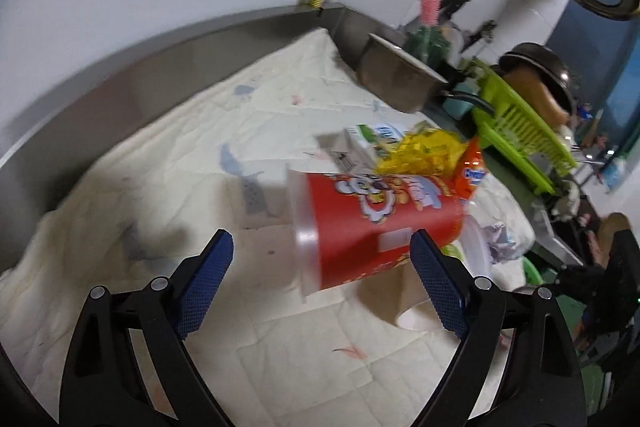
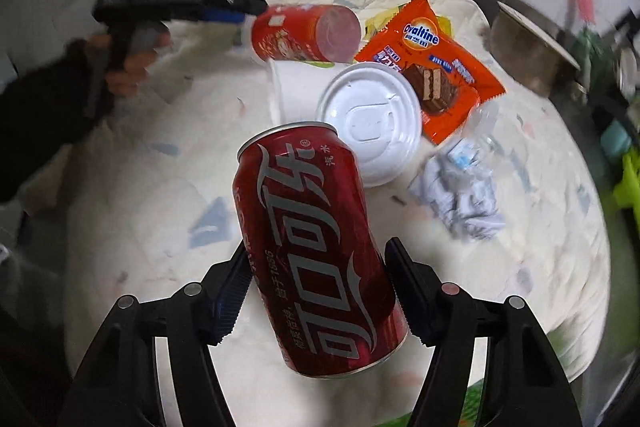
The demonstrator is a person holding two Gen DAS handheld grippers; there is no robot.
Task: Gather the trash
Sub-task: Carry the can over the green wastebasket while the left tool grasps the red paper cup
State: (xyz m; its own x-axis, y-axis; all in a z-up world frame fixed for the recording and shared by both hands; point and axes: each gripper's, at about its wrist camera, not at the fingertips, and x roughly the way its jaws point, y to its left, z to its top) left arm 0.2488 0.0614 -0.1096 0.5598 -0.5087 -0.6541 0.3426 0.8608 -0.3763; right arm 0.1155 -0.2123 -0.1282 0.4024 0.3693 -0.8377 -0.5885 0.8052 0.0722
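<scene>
My right gripper (image 2: 316,259) is shut on a red cola can (image 2: 312,251) and holds it above the white cloth (image 2: 140,187). My left gripper (image 1: 322,247) is open; a red snack tube (image 1: 376,231) with a clear lid lies tilted just ahead of its fingers, against the right finger (image 1: 432,279). In the right wrist view the left gripper (image 2: 236,9) reaches the tube (image 2: 304,33) from the left. Behind the can lie a white paper cup with a lid (image 2: 370,123), an orange Ovaltine wrapper (image 2: 432,67) and crumpled paper (image 2: 460,203).
A yellow wrapper (image 1: 424,147) and a small carton (image 1: 352,147) lie behind the tube. A steel pot (image 1: 396,75), a green dish rack (image 1: 520,131) and a pan (image 1: 536,75) stand at the right. A steel rim (image 1: 160,55) and tiled wall bound the far side.
</scene>
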